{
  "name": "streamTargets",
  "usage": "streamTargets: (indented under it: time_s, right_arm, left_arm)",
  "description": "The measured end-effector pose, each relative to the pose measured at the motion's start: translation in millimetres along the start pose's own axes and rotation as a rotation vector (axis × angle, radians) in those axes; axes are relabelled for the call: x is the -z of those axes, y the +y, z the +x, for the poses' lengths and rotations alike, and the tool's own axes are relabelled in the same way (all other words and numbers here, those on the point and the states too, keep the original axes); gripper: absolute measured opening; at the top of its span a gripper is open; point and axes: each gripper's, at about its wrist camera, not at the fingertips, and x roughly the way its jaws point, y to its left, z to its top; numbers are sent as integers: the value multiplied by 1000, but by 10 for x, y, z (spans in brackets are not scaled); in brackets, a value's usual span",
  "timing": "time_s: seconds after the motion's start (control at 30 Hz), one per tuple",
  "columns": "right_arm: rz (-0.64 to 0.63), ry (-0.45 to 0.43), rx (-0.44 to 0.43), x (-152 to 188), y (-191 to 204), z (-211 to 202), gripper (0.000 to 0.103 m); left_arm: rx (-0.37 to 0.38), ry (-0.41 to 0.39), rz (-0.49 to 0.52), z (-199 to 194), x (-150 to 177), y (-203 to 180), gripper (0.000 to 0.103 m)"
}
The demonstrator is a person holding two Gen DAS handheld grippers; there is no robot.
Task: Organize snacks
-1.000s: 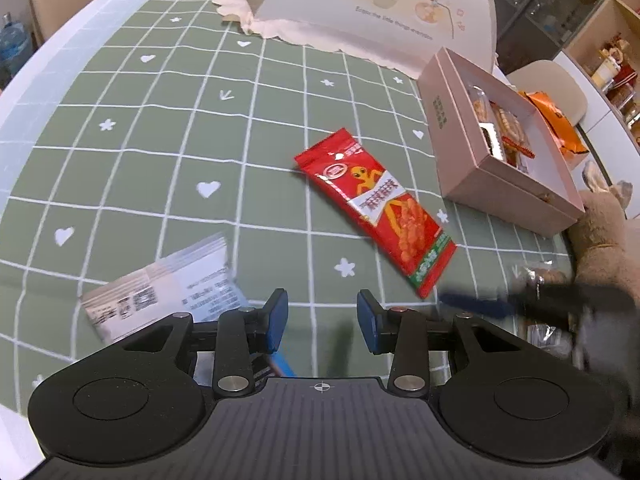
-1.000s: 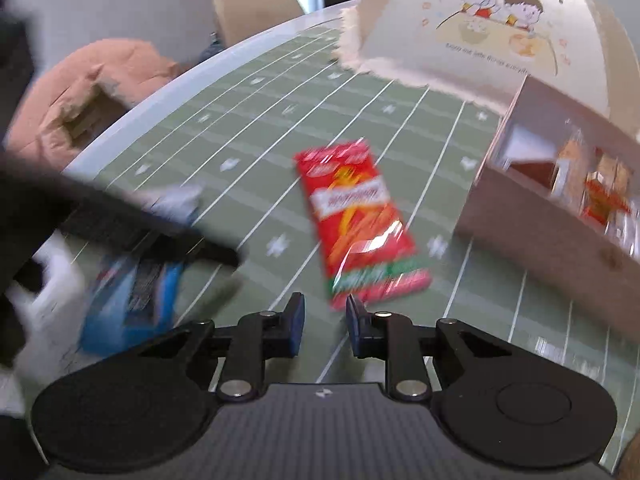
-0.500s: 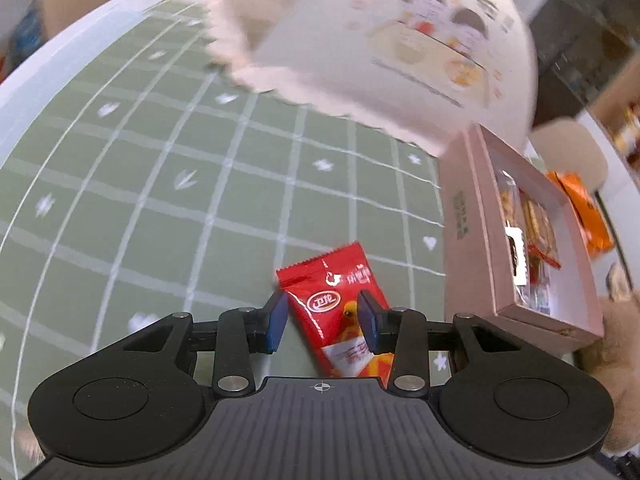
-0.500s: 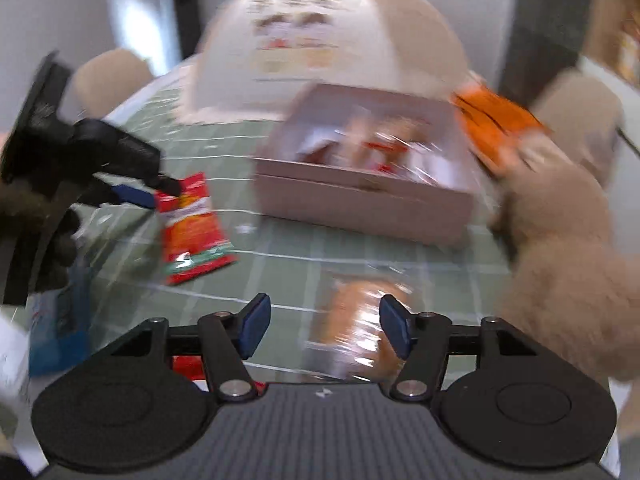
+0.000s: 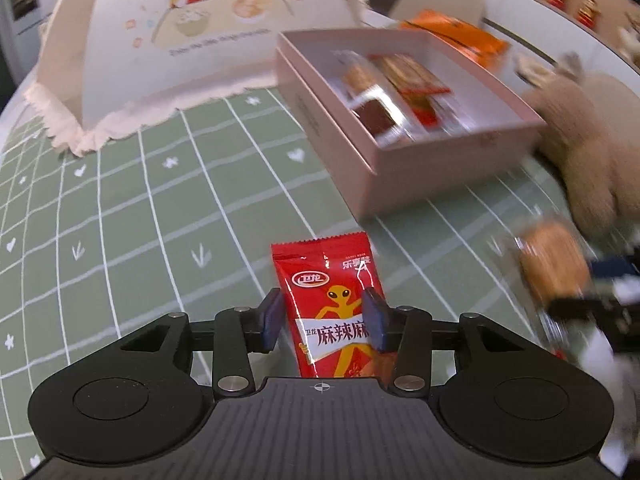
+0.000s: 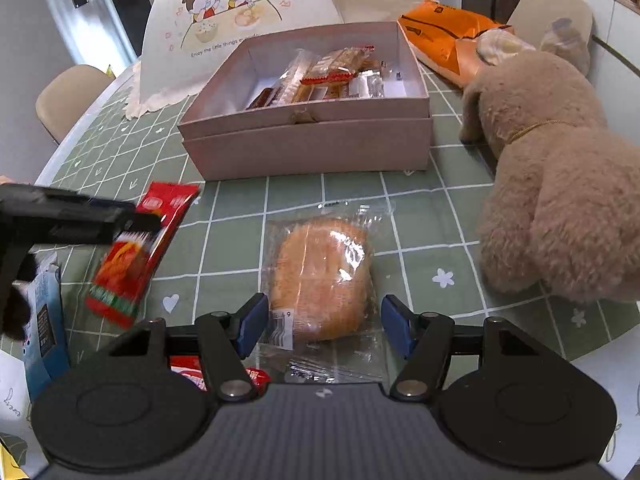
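Both my grippers are lined up over a snack each; nothing is gripped yet.

My left gripper has its jaws opening around the red spicy-snack packet, which lies flat on the green checked tablecloth; the pads flank the packet's edges, and I judge they are not pressing it. My right gripper stands with its jaws wide apart on either side of the bun in a clear wrapper, touching nothing. Beyond both sits the open pink box, already holding several wrapped snacks, with a plush toy just to its right. I take this as the pick-up step: next each pair of jaws must come down and close on its packet, then carry it into the box. The wrapper looks slippery, so the bun wants a gentle squeeze.
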Motion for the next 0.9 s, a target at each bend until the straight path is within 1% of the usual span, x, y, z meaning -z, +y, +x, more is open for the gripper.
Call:
streamTargets:
  time_s: [0.07,0.1,0.2,0.27,0.3,0.33,0.43,0.5,0.53,0.57,0.6,0.63,0.67,0.7,0.73,0.8,0.83,0.9]
  right_arm:
    - [-5,16,-6,9,0,34,65]
    - [-11,15,-6,9,-5,45,66]
    - [-42,7,7,46,32,45,68]
    - [-46,-3,11,67,32,45,72]
    - [-49,-8,13,73,37,53,72]
    - [-55,-12,18,80,47,59,74]
    - [-85,-14,31,97,96,75,76]
    - [-102,-14,40,107,121,81,76]
    - [-107,-14,44,113,130,84,77]
    - [-108,-17,47,121,135,82,77]
    - [-109,-19,50,130,141,81,78]
    - [-111,-20,53,143,153,83,79]
    - [-118,-23,60,154,167,86,79]
    - [-128,-26,68,167,185,90,80]
    - [-139,-25,73,175,203,99,81]
    - [-149,-27,78,192,222,99,82]
    - [-147,-26,77,196,218,96,82]
    - [-146,-32,79,205,215,91,83]
  left_arm:
    - [-2,12,-7,-77,70,-9,47]
    - [-17,7,-24,-136,98,-3,44]
    - [-59,-60,-105,-378,170,6,44]
    - [-40,-75,-155,-448,183,-28,44]
    - [-28,-69,-152,-446,172,-72,44]
    - [-31,-59,-133,-433,174,-133,44]
    - [-78,-19,-46,-302,195,-351,44]
    - [-83,22,-28,-196,244,-443,46]
    - [-96,12,-7,-181,270,-499,52]
    - [-106,14,25,-164,286,-562,55]
    - [-116,19,64,-144,299,-630,61]
    - [-123,25,99,-126,313,-688,68]
    - [-126,31,125,-112,323,-734,70]
    - [-118,33,128,-116,324,-748,72]
    - [-100,29,107,-138,316,-728,71]
    - [-67,3,34,-201,295,-630,68]
    - [-77,-13,-2,-228,295,-575,65]
    - [-135,-13,-41,-224,287,-484,63]
